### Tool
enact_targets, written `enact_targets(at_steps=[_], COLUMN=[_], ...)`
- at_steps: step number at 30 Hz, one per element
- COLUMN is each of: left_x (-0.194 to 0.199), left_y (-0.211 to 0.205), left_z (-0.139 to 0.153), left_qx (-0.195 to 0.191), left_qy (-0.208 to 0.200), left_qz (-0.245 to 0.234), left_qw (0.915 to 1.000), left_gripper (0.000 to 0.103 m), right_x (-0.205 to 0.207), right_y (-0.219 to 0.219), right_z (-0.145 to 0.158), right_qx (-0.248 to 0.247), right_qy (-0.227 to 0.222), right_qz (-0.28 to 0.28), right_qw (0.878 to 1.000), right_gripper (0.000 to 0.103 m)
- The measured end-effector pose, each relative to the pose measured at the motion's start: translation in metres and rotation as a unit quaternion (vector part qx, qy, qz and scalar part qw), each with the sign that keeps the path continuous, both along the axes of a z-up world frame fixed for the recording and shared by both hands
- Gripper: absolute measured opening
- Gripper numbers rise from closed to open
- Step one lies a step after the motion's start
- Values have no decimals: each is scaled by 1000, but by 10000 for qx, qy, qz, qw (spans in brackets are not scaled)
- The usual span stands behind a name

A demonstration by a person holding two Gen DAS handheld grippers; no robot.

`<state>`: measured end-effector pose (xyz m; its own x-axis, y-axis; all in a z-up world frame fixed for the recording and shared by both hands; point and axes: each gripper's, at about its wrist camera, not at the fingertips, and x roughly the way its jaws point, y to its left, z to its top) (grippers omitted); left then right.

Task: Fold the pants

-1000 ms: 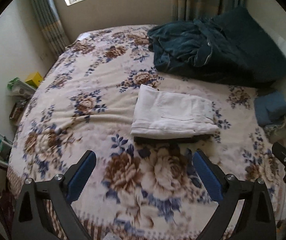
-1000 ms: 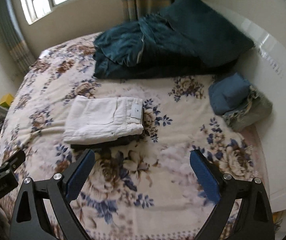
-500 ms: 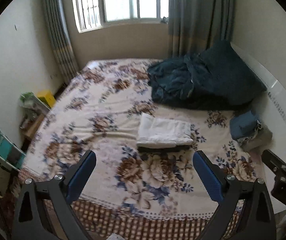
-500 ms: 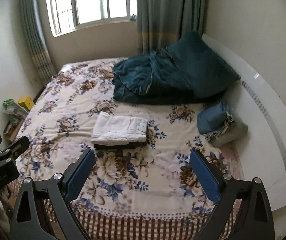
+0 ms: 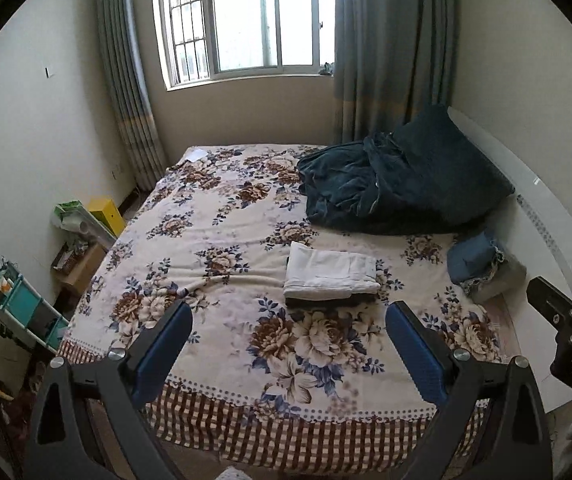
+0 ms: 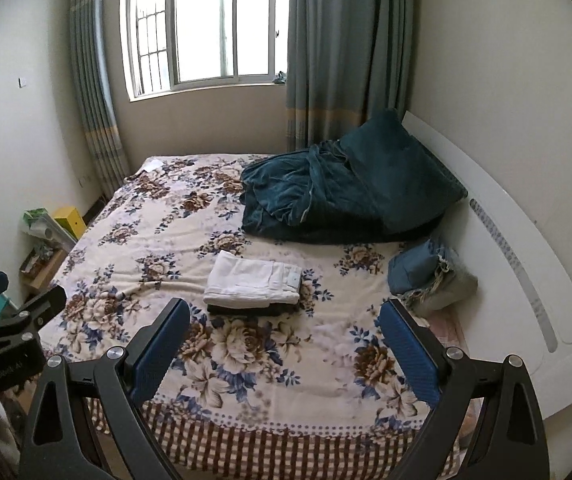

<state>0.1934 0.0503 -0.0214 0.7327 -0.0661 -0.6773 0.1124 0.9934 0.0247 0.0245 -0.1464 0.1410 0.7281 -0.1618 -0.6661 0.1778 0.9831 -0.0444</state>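
Observation:
White pants [image 5: 330, 271] lie folded into a neat rectangle on top of a dark folded garment [image 5: 327, 302] in the middle of the floral bedspread [image 5: 214, 240]. They also show in the right wrist view [image 6: 254, 279]. My left gripper [image 5: 287, 338] is open and empty, held well back beyond the foot of the bed. My right gripper [image 6: 284, 334] is also open and empty, equally far back. Each gripper shows at the edge of the other's view.
A crumpled dark teal quilt and pillow [image 5: 397, 188] lie at the bed's far right. A small pile of blue and grey folded clothes [image 5: 481, 268] sits by the white headboard [image 6: 525, 272]. Shelves, boxes and clutter [image 5: 22, 304] stand along the left wall.
Both grippers have pulled far back and up from the bed. The folded pants stay put and now look small, with the window and walls in view.

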Motion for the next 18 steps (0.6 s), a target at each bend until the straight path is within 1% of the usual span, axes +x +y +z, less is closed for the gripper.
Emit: enact_targets(at_steps=[7, 9, 12, 18], left_x=[-11, -12, -8, 16], left_y=[-1, -1, -1, -6], left_z=[2, 2, 1, -10], left_qx=[11, -6, -12, 74], left_qy=[-38, -10, -22, -49], left_qz=[-30, -42, -47, 54], left_qw=[10000, 10000, 10000, 9999], left_gripper=[99, 103, 103, 103], right_x=[-11, -10, -1, 23], right_y=[5, 2, -7, -19], right_z=[5, 5, 0, -13], right_qx=[53, 66, 127, 75], right_qy=[33, 30, 3, -19], right_qz=[-10, -35, -71, -231], right_qw=[10000, 10000, 9999, 9997], right_gripper=[98, 98, 101, 101])
